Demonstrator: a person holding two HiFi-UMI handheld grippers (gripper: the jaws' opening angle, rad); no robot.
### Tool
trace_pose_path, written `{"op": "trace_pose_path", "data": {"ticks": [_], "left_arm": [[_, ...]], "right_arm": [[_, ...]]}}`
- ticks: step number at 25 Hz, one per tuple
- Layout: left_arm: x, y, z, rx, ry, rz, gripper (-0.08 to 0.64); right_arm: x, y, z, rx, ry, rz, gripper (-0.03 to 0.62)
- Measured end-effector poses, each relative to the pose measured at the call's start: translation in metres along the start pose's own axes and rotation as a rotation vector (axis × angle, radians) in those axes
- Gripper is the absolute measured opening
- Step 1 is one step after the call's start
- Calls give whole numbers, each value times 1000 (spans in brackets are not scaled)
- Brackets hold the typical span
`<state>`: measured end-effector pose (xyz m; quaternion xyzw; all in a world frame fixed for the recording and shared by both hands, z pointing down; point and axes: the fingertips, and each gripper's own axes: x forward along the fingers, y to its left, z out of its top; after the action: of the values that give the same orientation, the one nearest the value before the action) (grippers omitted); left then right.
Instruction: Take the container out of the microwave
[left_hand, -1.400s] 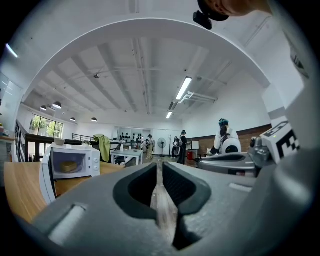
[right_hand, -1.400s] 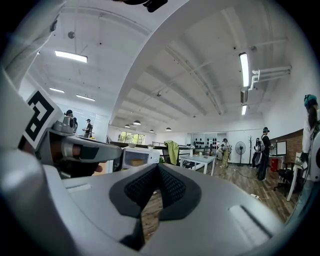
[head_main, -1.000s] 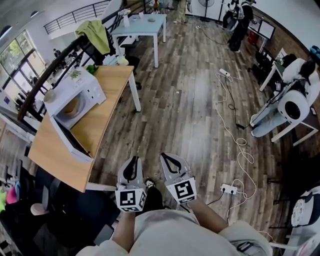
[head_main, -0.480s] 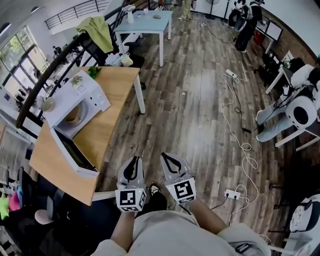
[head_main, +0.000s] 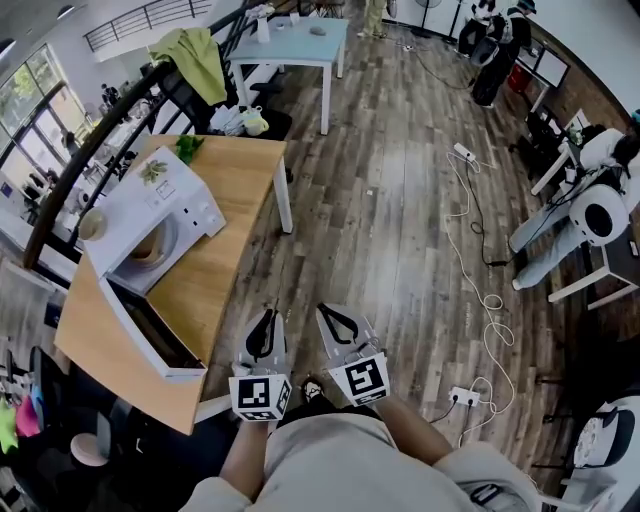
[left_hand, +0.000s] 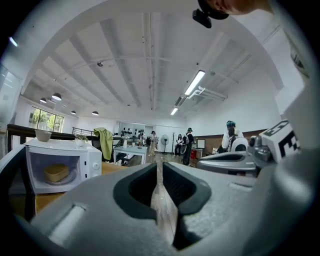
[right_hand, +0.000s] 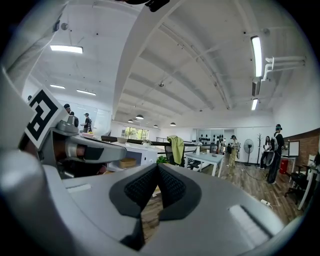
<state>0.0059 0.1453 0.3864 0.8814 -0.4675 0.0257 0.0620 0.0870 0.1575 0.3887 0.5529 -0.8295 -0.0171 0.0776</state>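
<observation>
A white microwave (head_main: 150, 205) stands on a wooden table (head_main: 235, 190) at the left, its door (head_main: 150, 335) swung wide open. A tan container (head_main: 142, 250) sits inside on the turntable. It also shows in the left gripper view (left_hand: 56, 172) and faintly in the right gripper view (right_hand: 128, 162). My left gripper (head_main: 269, 316) and right gripper (head_main: 323, 311) are side by side close to my body, above the wood floor, right of the table's near corner. Both point level and hold nothing. The left jaws (left_hand: 159, 167) leave only a thin slit. The right jaws (right_hand: 157, 167) meet at the tips.
A bowl (head_main: 92, 225) and a small plant (head_main: 152, 170) rest on the microwave. A pale blue table (head_main: 290, 45) and a green cloth (head_main: 190, 55) on a railing lie beyond. White cables and a power strip (head_main: 465, 395) cross the floor at right. People (head_main: 495, 50) stand far off.
The table and microwave have drawn nearer and lower in the head view as I walk forward. Both grippers keep the same pose in front of my body.
</observation>
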Motion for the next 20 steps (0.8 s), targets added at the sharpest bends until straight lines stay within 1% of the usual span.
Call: {"op": "trace_pose_path", "data": {"ticks": [5,12,20], "left_arm": [[20,30,4,-2,1,13,41],[41,66,3,-12,6,51,41],[71,108,0,-12,10,140,41]], "right_arm": [[38,-2,6,-8,-5,14,11],[85,0,7,-29,-3,69,11],[144,-10,4,-37,-15,150,11]]}}
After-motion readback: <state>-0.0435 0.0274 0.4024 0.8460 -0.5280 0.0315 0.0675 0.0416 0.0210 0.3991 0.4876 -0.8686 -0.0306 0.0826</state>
